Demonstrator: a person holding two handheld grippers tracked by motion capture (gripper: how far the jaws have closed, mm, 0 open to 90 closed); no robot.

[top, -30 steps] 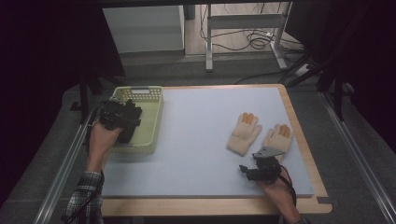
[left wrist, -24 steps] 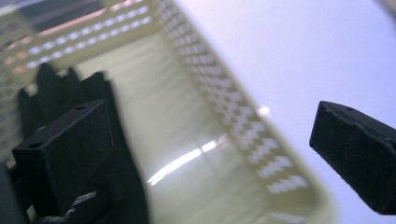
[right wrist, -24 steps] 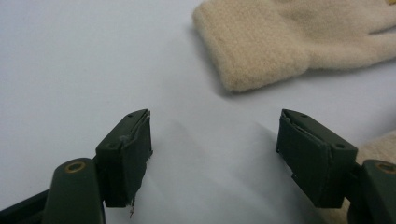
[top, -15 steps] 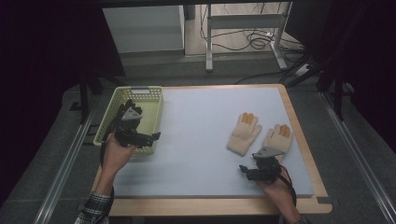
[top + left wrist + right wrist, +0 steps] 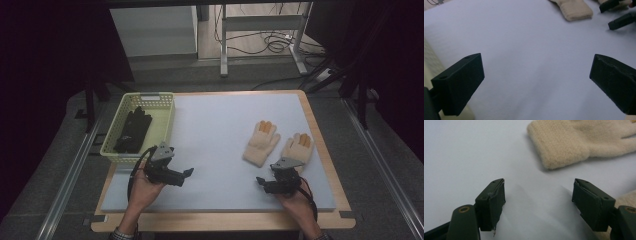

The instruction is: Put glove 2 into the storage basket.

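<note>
On the worktop (image 5: pixel 210 130), the left tool (image 5: pixel 186 173) and right tool (image 5: pixel 260 181) are both released, empty, jaws spread to receive the cream gloves (image 5: pixel 262 144)

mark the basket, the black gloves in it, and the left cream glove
basket (image 5: pixel 162 129): high view, right wall.
black gloves (image 5: pixel 133 131): high view, middle of the pile.
left cream glove (image 5: pixel 260 145): high view, palm.

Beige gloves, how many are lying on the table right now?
2. One beige glove lies flat on the white mat right of centre; the second beige glove lies beside it, nearer the table's right edge, its cuff partly behind the right gripper. Something dark in the basket could be gloves too.
</note>
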